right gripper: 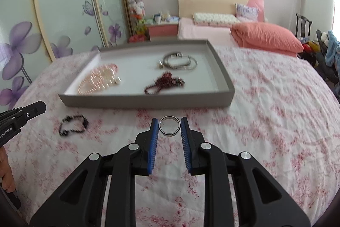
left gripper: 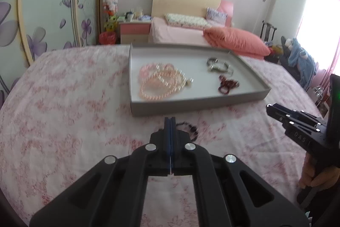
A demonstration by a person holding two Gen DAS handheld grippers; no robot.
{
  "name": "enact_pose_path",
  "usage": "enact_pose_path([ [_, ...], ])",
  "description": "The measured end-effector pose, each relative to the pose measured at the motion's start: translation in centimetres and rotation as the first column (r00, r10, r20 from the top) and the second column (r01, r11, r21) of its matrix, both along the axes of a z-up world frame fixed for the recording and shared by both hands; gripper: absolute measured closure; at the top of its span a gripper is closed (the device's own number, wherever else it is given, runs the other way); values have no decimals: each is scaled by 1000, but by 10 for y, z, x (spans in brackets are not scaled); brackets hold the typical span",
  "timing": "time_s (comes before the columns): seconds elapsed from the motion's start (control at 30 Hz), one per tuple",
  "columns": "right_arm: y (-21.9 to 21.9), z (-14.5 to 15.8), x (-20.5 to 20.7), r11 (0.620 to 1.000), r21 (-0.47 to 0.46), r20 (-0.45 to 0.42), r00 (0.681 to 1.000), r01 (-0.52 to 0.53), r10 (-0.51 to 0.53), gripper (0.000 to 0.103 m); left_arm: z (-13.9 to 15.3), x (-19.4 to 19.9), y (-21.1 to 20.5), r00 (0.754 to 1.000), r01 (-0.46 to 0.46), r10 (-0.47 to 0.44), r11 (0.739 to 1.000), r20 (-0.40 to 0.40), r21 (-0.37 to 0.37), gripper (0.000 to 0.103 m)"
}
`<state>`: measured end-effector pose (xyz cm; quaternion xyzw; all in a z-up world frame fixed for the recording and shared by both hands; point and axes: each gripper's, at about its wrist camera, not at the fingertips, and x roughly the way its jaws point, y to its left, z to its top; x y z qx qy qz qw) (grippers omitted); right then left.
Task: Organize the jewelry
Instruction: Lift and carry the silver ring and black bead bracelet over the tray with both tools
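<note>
My right gripper [right gripper: 169, 123] is shut on a silver metal ring [right gripper: 170, 135], which sits upright between the blue pads, just above the bedspread. My left gripper [left gripper: 170, 120] is shut with nothing between its pads. A black bead bracelet [left gripper: 192, 131] lies on the bed just beyond its tips, also visible in the right wrist view [right gripper: 73, 124]. Behind both stands a grey tray [left gripper: 191, 107] holding pink pearl strands [left gripper: 159, 82], a silver bracelet [left gripper: 218, 65] and a dark red bracelet [left gripper: 228, 84].
The tray [right gripper: 148, 102] rests on a pink floral bedspread [right gripper: 265, 110]. An orange pillow [right gripper: 265, 37] lies beyond it to the right. The other gripper shows at each view's edge: the right one [left gripper: 269, 109], the left one [right gripper: 43, 106]. A wardrobe with flower doors stands at left.
</note>
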<state>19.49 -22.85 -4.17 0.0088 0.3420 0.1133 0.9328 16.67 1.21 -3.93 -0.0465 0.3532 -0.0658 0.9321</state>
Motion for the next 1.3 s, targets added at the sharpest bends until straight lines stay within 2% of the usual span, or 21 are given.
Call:
enact_pose_path([
  [0.17, 4, 15, -6, 1000, 5, 73, 997, -17, 16, 80, 17, -5, -3, 998, 17, -16, 1000, 57, -18, 102],
  [0.23, 7, 18, -7, 1000, 2, 89, 996, -25, 25, 80, 19, -3, -2, 998, 23, -22, 1000, 55, -19, 102],
  [0.37, 7, 17, -7, 1000, 3, 87, 996, -31, 31, 80, 1, 7, -9, 998, 62, -62, 996, -7, 63, 101],
  [0.43, 6, 14, -6, 1000, 4, 78, 997, -30, 29, 80, -12, 10, -10, 997, 74, -70, 993, -41, 92, 97],
  [0.5, 6, 12, -6, 1000, 3, 70, 997, -28, 28, 80, -25, 16, -9, 995, 77, -69, 992, -75, 101, 82],
  [0.57, 5, 11, -4, 1000, 3, 63, 998, -28, 28, 80, -33, 20, -6, 993, 80, -70, 992, -98, 98, 76],
  [0.77, 5, 10, -3, 1000, 5, 61, 998, -30, 29, 80, -51, 34, -4, 985, 100, -81, 987, -151, 124, 72],
  [0.97, 7, 9, -2, 999, 7, 55, 998, -33, 33, 80, -58, 42, -9, 982, 111, -84, 981, -172, 157, 73],
  [1.07, 7, 9, -2, 999, 11, 55, 998, -32, 31, 80, -58, 42, -13, 980, 127, -97, 977, -172, 171, 96],
  [1.2, 6, 11, -3, 999, 14, 63, 998, -32, 31, 80, -56, 38, -12, 981, 121, -93, 980, -172, 161, 97],
  [1.3, 4, 17, -5, 999, 23, 84, 996, -31, 29, 80, -48, 31, -9, 987, 110, -91, 985, -135, 137, 97],
])
